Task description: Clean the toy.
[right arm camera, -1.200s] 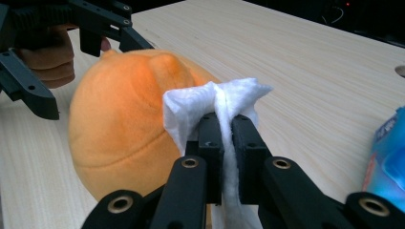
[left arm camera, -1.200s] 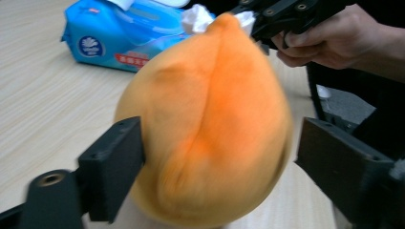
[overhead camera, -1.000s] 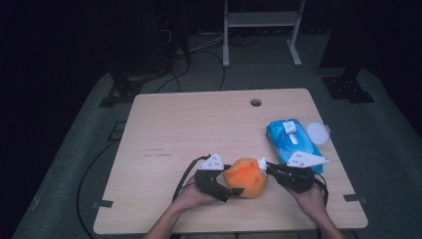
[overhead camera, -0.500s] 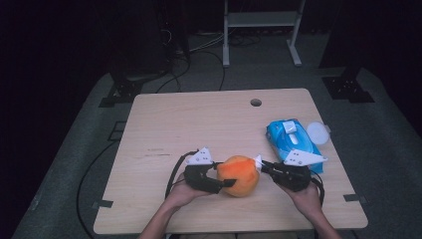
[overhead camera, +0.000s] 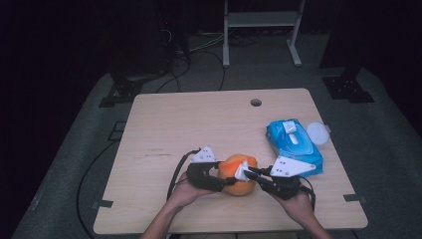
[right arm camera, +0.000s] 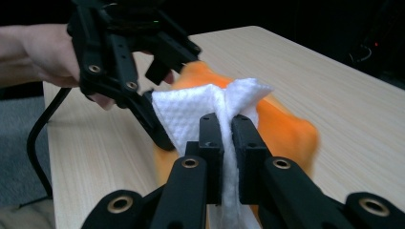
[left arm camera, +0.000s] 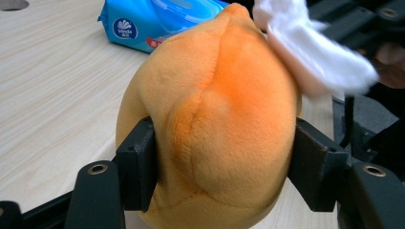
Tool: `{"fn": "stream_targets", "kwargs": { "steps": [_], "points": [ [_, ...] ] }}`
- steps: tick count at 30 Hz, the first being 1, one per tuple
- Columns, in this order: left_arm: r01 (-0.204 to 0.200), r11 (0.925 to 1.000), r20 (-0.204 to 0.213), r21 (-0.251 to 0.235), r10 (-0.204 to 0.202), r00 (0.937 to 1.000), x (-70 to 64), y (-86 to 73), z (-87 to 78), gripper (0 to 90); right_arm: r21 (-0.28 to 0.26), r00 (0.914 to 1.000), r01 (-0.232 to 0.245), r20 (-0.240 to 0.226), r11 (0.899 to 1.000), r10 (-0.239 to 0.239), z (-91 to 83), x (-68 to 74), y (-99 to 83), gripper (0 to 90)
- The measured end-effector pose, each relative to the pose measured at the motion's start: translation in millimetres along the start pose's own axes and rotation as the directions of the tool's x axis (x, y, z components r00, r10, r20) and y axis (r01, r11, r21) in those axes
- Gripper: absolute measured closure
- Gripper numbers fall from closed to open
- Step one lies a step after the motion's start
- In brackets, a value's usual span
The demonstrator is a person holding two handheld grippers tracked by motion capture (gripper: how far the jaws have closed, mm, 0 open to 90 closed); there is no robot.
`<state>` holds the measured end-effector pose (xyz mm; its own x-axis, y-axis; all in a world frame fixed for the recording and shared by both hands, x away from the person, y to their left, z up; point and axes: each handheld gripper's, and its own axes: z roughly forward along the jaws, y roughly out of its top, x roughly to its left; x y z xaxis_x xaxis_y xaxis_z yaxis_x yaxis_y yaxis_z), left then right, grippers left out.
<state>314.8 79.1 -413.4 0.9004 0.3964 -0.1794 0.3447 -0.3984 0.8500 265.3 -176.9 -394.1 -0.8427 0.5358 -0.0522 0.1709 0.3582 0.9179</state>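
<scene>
An orange plush toy (overhead camera: 239, 174) rests near the table's front edge. My left gripper (overhead camera: 225, 181) is shut on it, its jaws squeezing both sides of the orange plush toy (left arm camera: 215, 124). My right gripper (overhead camera: 247, 172) is shut on a white wipe (overhead camera: 242, 171) and holds it against the toy's right top. In the right gripper view the white wipe (right arm camera: 215, 112) is pinched between the two black jaws, with the orange plush toy (right arm camera: 286, 129) behind it and the left gripper (right arm camera: 119, 52) farther off.
A blue pack of wipes (overhead camera: 293, 144) lies right of the toy, and shows as a blue pack (left arm camera: 153, 21) in the left gripper view. A white round lid (overhead camera: 318, 133) sits beside it. The wooden table (overhead camera: 199, 124) has a small hole (overhead camera: 256, 102) at the back.
The toy and my left gripper have shifted slightly left and turned. The wipe in my right gripper has come onto the toy's upper right side.
</scene>
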Motion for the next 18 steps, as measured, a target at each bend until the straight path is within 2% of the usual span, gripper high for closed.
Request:
{"fn": "stream_targets", "kwargs": {
  "steps": [1, 4, 7, 9, 11, 14, 18],
  "points": [
    [0.002, 1.0000, -0.002, -0.003, -0.002, 1.0000, 0.6, -0.7, -0.6, 34.9, 0.002, 0.9999, 0.016, 0.003, 1.000, -0.016, 1.5, 0.7, 1.9, 83.1],
    [-0.007, 1.0000, -0.007, 0.001, 0.007, 0.9999, 0.2, -2.4, -0.1, 34.8, 0.003, 0.9999, 0.008, 0.015, 1.000, -0.008, 1.5, -5.3, 3.2, 83.1],
    [-0.017, 0.9998, -0.005, 0.006, 0.017, 0.9998, -0.3, -3.6, 3.0, 31.1, 0.007, 0.9977, -0.006, 0.068, 1.000, 0.006, -1.9, -18.6, -2.1, 83.1],
    [-0.019, 0.9998, -0.003, -0.002, 0.018, 0.9998, -0.2, -3.8, 4.8, 25.9, 0.018, 0.9958, -0.021, 0.089, 1.000, 0.019, -4.7, -24.4, -7.1, 83.1],
    [-0.024, 0.9997, -0.010, -0.011, 0.024, 0.9997, -1.3, -3.6, 6.7, 24.5, 0.021, 0.9939, -0.030, 0.106, 0.999, 0.027, -7.8, -27.8, -11.8, 83.1],
    [-0.038, 0.9990, -0.036, -0.025, 0.037, 0.9987, -5.4, -3.6, 11.5, 29.5, 0.023, 0.9939, -0.029, 0.107, 0.999, 0.027, -10.6, -23.3, -14.0, 83.1],
    [-0.045, 0.9988, -0.060, -0.020, 0.044, 0.9972, -10.3, -3.4, 16.7, 32.5, 0.024, 0.9985, 0.015, 0.053, 1.000, -0.016, -4.1, -3.7, -8.6, 83.1]
  ]
}}
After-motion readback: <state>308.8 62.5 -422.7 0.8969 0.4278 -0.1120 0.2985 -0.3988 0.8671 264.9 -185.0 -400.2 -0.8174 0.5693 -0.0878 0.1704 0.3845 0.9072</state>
